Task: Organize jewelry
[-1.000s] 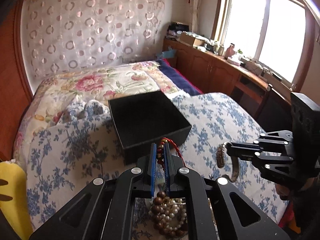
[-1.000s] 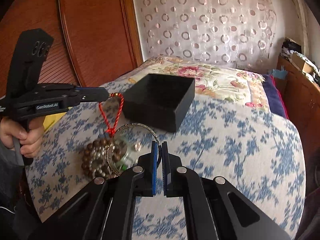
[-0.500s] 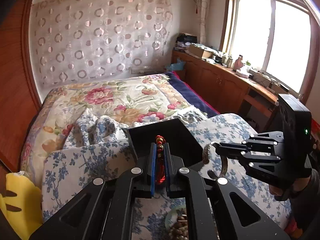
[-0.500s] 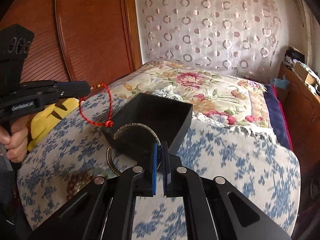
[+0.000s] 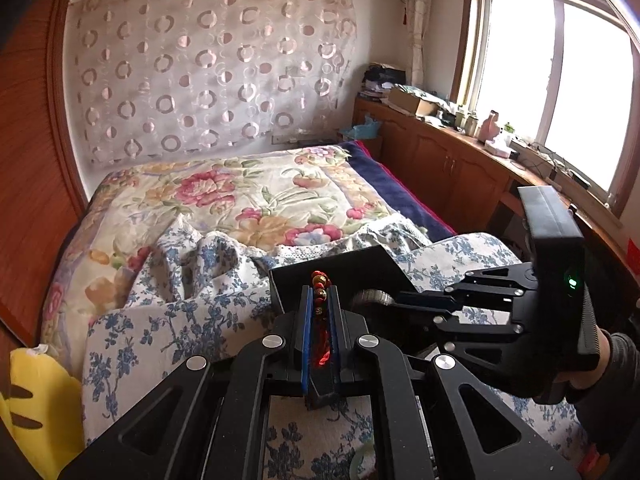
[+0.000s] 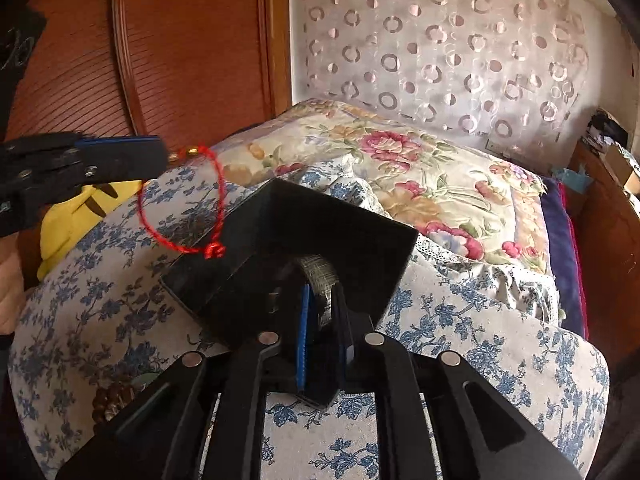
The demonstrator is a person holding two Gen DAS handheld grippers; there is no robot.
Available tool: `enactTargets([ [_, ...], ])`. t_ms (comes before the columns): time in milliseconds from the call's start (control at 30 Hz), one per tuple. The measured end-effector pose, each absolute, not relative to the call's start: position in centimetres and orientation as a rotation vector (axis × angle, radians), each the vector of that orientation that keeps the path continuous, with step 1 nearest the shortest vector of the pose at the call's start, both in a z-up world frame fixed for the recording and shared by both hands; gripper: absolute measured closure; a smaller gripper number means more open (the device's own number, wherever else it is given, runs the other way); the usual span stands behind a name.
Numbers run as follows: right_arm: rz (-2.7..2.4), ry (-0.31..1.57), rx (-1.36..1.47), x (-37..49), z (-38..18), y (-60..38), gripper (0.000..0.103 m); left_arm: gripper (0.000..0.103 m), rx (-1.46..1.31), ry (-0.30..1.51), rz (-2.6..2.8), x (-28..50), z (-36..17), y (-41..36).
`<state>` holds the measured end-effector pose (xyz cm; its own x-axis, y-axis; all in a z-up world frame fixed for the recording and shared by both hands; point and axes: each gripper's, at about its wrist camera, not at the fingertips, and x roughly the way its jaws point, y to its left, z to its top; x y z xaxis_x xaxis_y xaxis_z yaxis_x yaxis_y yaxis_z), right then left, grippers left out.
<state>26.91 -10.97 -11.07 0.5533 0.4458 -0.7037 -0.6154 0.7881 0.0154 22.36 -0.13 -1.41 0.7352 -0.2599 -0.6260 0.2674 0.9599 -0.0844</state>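
An open black box [image 5: 352,266] [image 6: 348,212] sits on the blue-flowered bedspread. My left gripper [image 5: 320,300] [image 6: 160,160] is shut on the beaded part of a red cord bracelet [image 5: 320,280]. Its red loop [image 6: 180,216] hangs in the air at the box's left corner. My right gripper [image 6: 322,304] [image 5: 396,300] reaches down into the box and its jaws are opening. A silver bangle [image 6: 320,276] [image 5: 372,296] stands between them, with a gap showing beside the blue pad.
Brown bead bracelets [image 6: 112,396] lie on the spread near the front. A yellow plush toy [image 5: 36,400] [image 6: 76,216] sits at the bed's left edge. A floral quilt [image 5: 240,200] lies behind the box. Wooden cabinets [image 5: 440,168] run under the window.
Both grippers have travelled from the bead pile to the black box. The right one has lowered the silver bangle into the box and parted its jaws; the left still carries the red cord.
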Motion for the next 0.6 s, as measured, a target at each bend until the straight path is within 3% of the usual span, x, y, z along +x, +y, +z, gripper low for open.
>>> enactTargets([
  [533, 0.608, 0.721, -0.206, 24.1, -8.9, -14.9, 0.088, 0.097, 0.012, 0.772, -0.357, 25.7, -3.9, -2.2],
  [600, 0.602, 0.723, -0.207, 23.7, -9.0, -15.1, 0.088, 0.092, 0.02, 0.771, -0.347, 25.7, -3.9, -2.5],
])
